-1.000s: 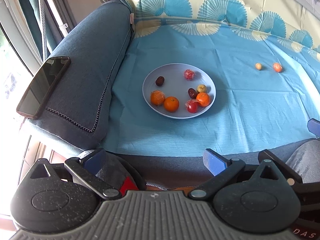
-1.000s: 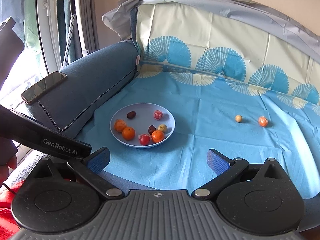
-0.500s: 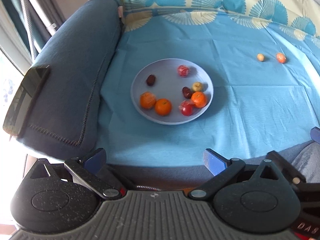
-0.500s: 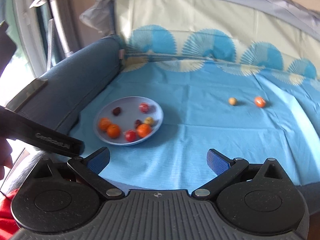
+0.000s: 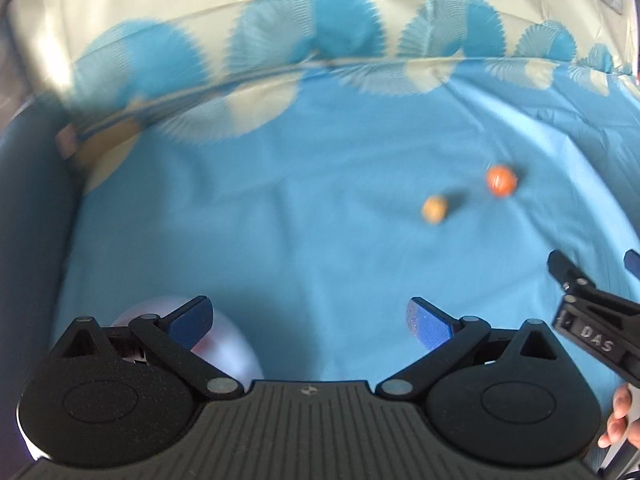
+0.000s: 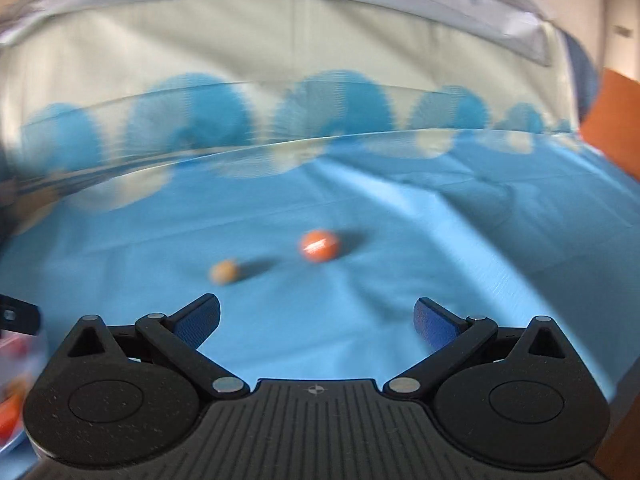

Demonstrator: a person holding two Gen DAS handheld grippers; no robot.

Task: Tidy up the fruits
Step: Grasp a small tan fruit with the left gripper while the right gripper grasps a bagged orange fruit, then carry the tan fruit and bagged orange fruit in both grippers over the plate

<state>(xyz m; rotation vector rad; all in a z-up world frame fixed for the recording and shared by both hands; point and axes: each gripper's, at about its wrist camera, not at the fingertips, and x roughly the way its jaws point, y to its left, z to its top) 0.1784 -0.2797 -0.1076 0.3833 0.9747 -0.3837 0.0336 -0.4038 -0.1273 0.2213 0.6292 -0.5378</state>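
Place: a home, a sitting room by the look of it.
Sofa (image 5: 24, 208): blue-grey padded arm at the left edge.
Cloth (image 5: 320, 220): blue, fan-patterned, spread over seat and backrest.
Wall (image 6: 624, 12): plain, pale, behind the backrest.

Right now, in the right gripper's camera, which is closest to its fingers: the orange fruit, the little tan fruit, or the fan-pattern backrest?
1. Little tan fruit, ahead on the left.
2. Orange fruit, slightly farther, near centre.
3. Fan-pattern backrest, far behind both.
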